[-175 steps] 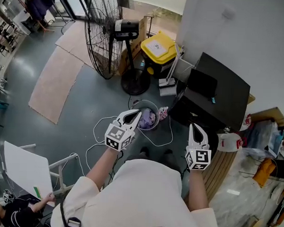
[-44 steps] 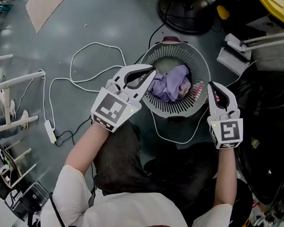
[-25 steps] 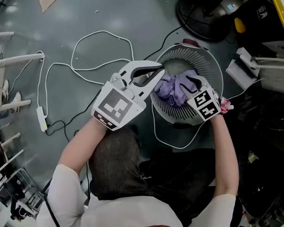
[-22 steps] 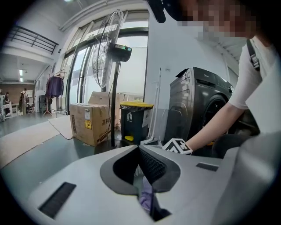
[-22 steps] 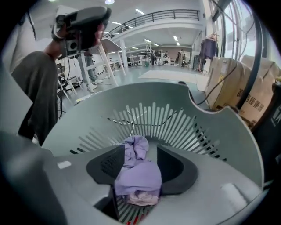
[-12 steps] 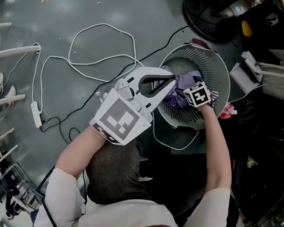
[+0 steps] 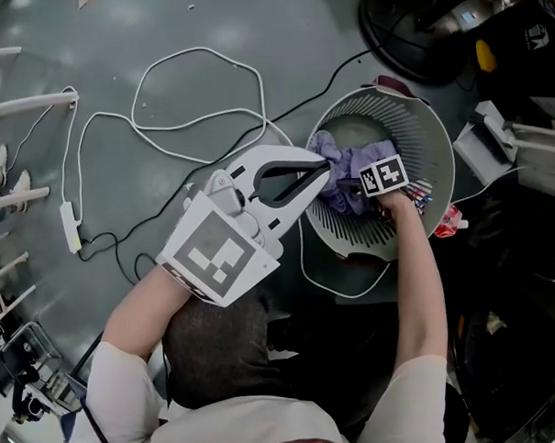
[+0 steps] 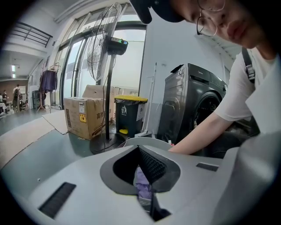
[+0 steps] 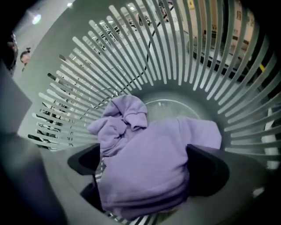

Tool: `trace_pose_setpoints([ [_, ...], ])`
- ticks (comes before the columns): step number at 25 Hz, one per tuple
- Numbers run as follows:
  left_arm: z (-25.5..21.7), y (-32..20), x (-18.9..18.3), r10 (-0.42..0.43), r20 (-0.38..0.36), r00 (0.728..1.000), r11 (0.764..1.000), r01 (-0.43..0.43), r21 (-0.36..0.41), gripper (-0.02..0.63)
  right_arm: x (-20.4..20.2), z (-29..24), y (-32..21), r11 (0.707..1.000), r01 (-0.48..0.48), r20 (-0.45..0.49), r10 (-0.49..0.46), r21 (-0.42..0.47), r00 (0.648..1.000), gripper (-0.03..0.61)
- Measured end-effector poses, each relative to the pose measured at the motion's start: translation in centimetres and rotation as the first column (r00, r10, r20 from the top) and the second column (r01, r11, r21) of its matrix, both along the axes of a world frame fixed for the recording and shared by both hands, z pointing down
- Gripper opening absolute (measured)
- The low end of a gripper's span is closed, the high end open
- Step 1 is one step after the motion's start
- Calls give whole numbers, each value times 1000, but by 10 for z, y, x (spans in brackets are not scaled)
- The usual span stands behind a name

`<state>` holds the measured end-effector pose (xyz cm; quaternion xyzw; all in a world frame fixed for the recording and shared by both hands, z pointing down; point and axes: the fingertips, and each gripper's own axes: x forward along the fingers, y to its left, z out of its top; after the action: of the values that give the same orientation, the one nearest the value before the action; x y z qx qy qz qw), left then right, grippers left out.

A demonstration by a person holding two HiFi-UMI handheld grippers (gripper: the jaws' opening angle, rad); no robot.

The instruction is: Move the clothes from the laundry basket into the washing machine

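**Right tool spread around lilac garment in basket**

The dark grey front-loading washing machine point(image 8: 193, 110) stands at 3 o'clock in the left gripper view; the pale grey slatted round plastic laundry basket point(image 7: 427, 112) sits at 1 o'clock in the head view; the crumpled lilac fabric garment point(image 9: 131, 132) lies inside it; the right tool point(image 9: 147, 166), reaching down into the basket, has just been opening, its jaws spread wide with the garment between them; the left tool point(image 7: 324, 171) hovers at the basket's 9 o'clock rim, jaws pressed together.
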<state>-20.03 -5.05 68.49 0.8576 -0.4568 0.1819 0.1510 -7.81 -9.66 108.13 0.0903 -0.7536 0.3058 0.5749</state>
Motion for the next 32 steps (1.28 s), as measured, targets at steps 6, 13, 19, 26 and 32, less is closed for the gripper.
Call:
trace_pose_setpoints([
  [6, 0, -4, 4, 1, -21, 1000, 1000, -1, -19, 6, -2, 17, 8, 997, -49, -34, 47, -67, 998, 609],
  [13, 3, -5, 4, 2, -22, 1000, 1000, -3, -26, 6, -30, 24, 14, 973, -199, -9, 199, -119, 980, 609],
  [19, 6, -6, 1, -7, -24, 1000, 999, 6, -43, 6, -42, 37, 20, 979, -192, -49, 189, -68, 981, 609],
  [26, 13, -7, -5, -56, -23, 998, 995, 54, -79, 6, -43, 53, 21, 990, -143, -102, 144, 13, 984, 609],
  [32, 16, -8, -9, -67, -24, 997, 994, 65, -84, 6, -40, 63, 22, 992, -90, -152, 102, 86, 983, 609],
])
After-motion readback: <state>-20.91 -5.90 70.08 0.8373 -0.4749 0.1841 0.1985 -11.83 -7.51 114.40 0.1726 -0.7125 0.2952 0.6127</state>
